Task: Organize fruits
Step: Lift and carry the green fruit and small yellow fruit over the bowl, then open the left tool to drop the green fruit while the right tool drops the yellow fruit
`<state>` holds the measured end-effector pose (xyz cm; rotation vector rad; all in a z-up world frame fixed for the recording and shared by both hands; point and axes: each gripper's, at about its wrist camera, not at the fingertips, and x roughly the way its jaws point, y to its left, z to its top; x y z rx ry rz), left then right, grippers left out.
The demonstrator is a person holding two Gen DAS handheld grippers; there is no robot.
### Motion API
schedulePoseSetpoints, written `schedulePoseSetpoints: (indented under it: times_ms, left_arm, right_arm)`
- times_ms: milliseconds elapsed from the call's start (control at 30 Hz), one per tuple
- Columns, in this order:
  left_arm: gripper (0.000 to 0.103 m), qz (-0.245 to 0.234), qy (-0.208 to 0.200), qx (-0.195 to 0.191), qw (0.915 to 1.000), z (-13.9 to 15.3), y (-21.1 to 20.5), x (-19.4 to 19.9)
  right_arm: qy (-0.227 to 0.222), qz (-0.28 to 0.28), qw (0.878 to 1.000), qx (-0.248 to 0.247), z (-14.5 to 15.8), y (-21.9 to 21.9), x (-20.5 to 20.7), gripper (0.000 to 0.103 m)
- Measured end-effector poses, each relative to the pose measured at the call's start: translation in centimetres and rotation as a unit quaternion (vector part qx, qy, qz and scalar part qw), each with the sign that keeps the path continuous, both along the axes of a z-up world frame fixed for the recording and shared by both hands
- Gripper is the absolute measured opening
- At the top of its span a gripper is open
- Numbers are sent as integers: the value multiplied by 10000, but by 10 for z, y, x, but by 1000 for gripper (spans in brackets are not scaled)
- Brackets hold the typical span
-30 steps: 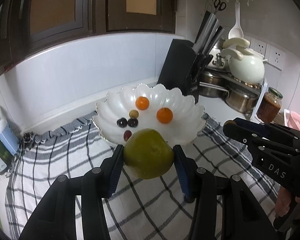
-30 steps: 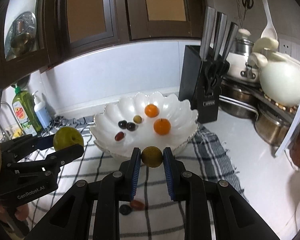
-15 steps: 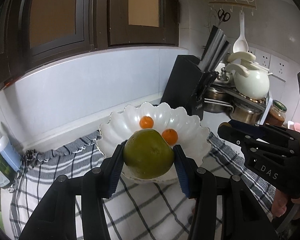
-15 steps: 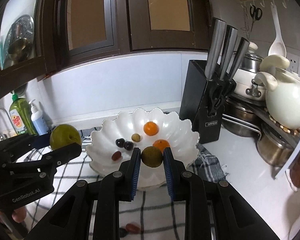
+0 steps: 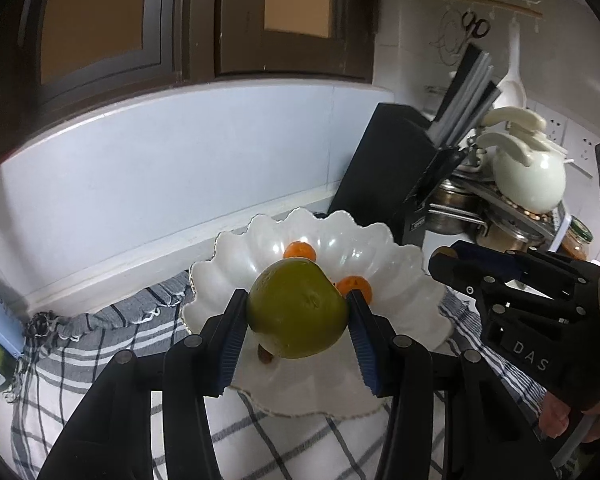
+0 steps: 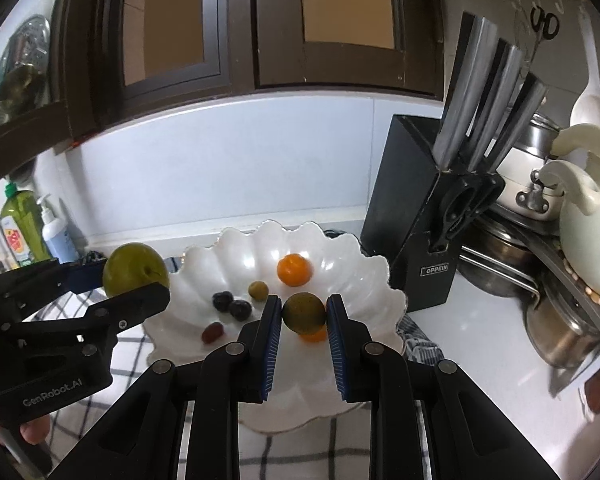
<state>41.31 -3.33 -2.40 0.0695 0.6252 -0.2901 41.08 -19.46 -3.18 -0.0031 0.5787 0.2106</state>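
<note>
Since a second ago both grippers have been carried forward from over the cloth (image 6: 340, 440) to above the bowl (image 5: 400, 264). A large green fruit (image 5: 297, 309) is clamped by the left gripper (image 5: 296, 312); a small olive fruit (image 6: 303, 312) is pinched by the right gripper (image 6: 304, 314). Two oranges, dark grapes and a green grape lie inside the bowl. A knife block (image 6: 416, 216) stands near the rim at 2 o'clock; free cloth is seen at 6 o'clock.

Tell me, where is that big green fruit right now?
The big green fruit is clamped in the left claw, in front of the white bowl; in the right view it shows at left, beside the bowl's rim.
</note>
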Motion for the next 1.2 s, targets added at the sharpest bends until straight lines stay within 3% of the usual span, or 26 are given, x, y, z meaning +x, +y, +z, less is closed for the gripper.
schedulePoseSetpoints:
  times_ms: [633, 933, 967, 1033, 1067, 1200]
  left_arm:
    - [49, -136, 948, 304, 9949, -54, -24, 75]
    - [49, -163, 1304, 465, 9902, -70, -30, 84]
    - [49, -150, 1317, 459, 9901, -71, -30, 85]
    - [62, -94, 1205, 528, 9913, -70, -30, 84]
    - [65, -76, 1150, 564, 9917, -69, -30, 83]
    - [66, 49, 937, 734, 9929, -64, -27, 77]
  right_arm:
    - [1006, 25, 9943, -340, -57, -3, 70, 25]
    - [1284, 75, 9912, -314, -71, -3, 79, 25]
    - [1301, 71, 9910, -299, -72, -3, 80, 26]
    - [1319, 78, 9908, -294, -74, -4, 80, 29]
    - [1329, 67, 9907, -297, -74, -4, 81, 36]
    - [1258, -12, 9917, -270, -72, -8, 77, 39]
